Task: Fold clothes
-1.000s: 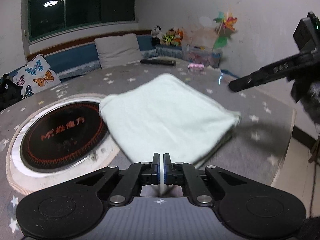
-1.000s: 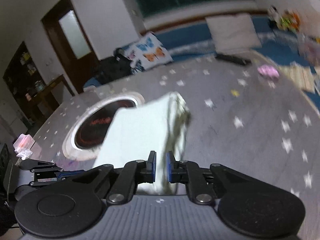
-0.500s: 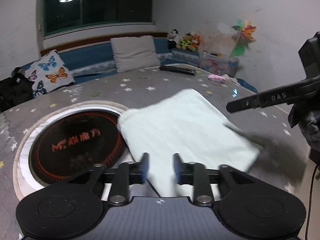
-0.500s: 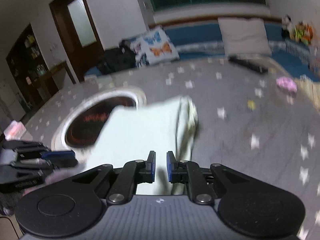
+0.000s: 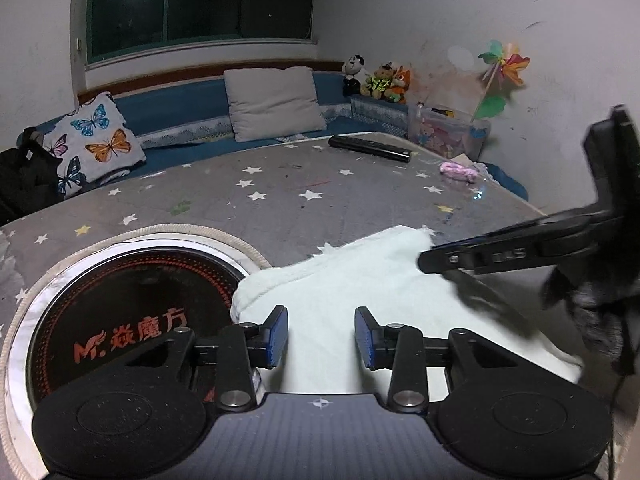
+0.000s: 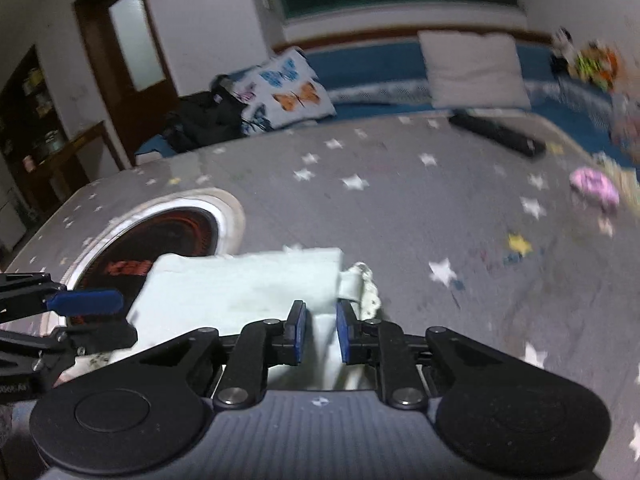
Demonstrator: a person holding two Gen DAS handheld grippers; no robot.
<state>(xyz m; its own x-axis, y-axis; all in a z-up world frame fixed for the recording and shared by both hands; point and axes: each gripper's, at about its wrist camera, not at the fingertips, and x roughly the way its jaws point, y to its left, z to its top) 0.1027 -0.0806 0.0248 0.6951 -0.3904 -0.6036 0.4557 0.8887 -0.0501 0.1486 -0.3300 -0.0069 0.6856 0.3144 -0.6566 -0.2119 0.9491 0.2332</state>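
Observation:
A pale green folded cloth point(image 5: 360, 292) lies flat on the star-patterned table point(image 5: 280, 200), its left edge over the rim of a round black cooktop point(image 5: 132, 304). My left gripper point(image 5: 322, 336) hovers open over the cloth's near edge and holds nothing. The right gripper point(image 5: 426, 260) reaches in from the right, its tip at the cloth's far right corner. In the right wrist view the right gripper point(image 6: 321, 334) stands slightly open, with a fold of the cloth point(image 6: 240, 284) lying between its jaws and a lace trim point(image 6: 370, 288) beside it. The left gripper point(image 6: 92, 318) shows at the left edge.
A black remote control point(image 5: 370, 148) and a small pink object point(image 5: 458, 170) lie at the table's far side. Behind it a blue bench holds a grey pillow point(image 5: 276, 102), a butterfly cushion point(image 5: 96, 140) and soft toys point(image 5: 384, 80). A clear storage box point(image 5: 448, 130) stands at the right.
The cloth has been lowered flat onto the table. My left gripper, shut on it a second ago, has let go and opened wide. The right gripper's jaws have parted slightly.

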